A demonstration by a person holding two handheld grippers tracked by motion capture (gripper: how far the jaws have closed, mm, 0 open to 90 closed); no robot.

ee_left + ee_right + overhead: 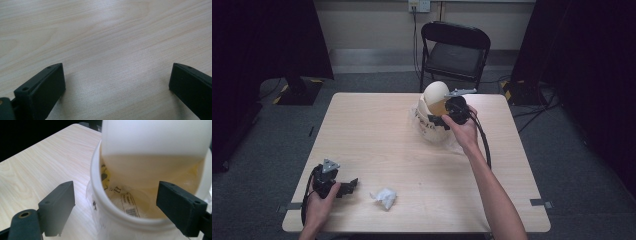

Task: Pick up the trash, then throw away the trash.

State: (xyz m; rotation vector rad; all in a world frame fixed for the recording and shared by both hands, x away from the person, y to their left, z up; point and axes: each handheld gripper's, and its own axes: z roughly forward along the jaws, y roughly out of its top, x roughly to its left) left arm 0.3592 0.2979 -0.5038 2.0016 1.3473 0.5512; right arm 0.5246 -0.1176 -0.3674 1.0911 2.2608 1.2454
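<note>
Right gripper is at the white lidded container, far centre of the surface; jaws apart, straddling its near rim, hinged lid up. Judged step: grip the rim squarely, one jaw inside, without tipping it. Left gripper rests spread and empty near the crumpled tissue, well clear; black chair beyond.

Print present, none readable.
Right gripper view: a white label with a barcode and small dark characters lies inside the white container, toward 6 o'clock; too blurred to read. Black marks on the clear wrap at 7 o'clock are also illegible.
</note>
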